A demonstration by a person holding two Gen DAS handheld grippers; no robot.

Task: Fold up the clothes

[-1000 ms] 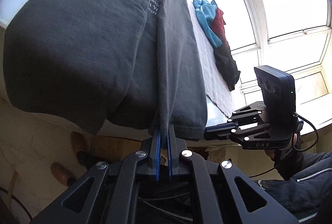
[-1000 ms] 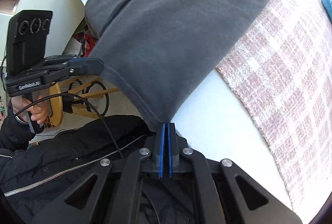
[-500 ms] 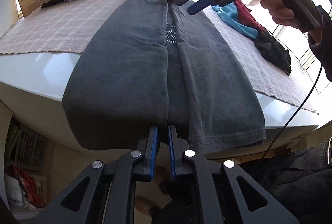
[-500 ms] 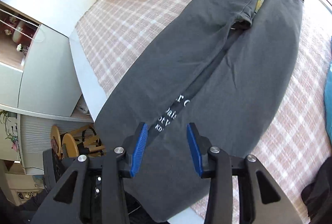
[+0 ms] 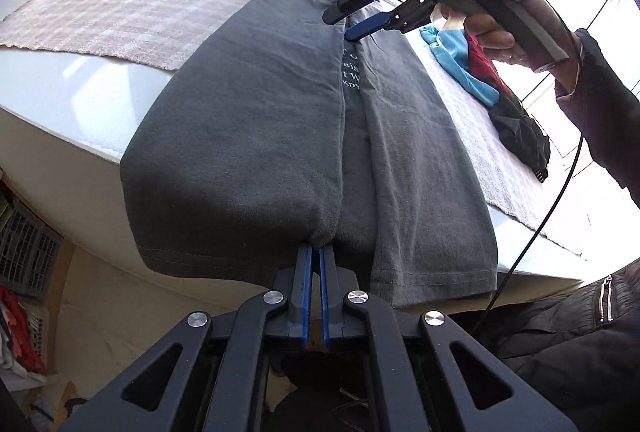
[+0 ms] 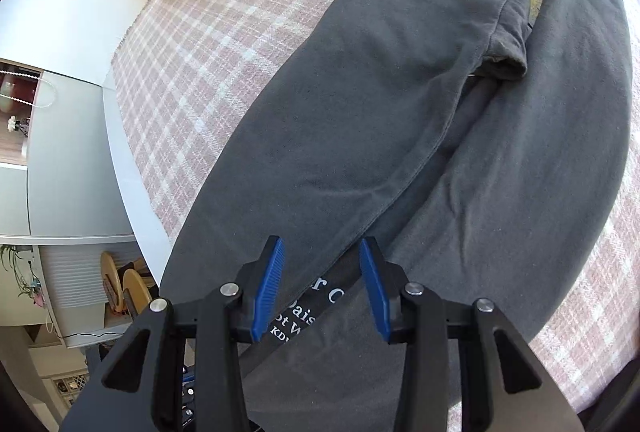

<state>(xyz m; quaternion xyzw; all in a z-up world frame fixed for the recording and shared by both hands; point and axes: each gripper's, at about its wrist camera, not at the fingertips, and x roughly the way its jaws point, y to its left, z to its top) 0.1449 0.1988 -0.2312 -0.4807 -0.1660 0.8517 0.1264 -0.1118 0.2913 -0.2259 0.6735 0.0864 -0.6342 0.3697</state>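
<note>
Over the near edge of the worktop [image 5: 60, 103] hangs the hem of our grey shirt [image 5: 256, 119], side panels folded inward. Our left gripper [image 5: 313, 252] pinches that hem; our right gripper [image 6: 320, 288] hovers spread above the lettering. A careless tug could undo the panels.

- "DAS" stands in light letters on the black body of the right gripper [image 5: 362, 16], seen from the left wrist.
- The grey T-shirt [image 6: 360, 103] bears white lettering: "WIND" at its far end, under a partly cut-off word ending "AY".
- Nearer, between its folded-in sides, fragments read "r C", "Dais", "ot W", "KD".
</note>
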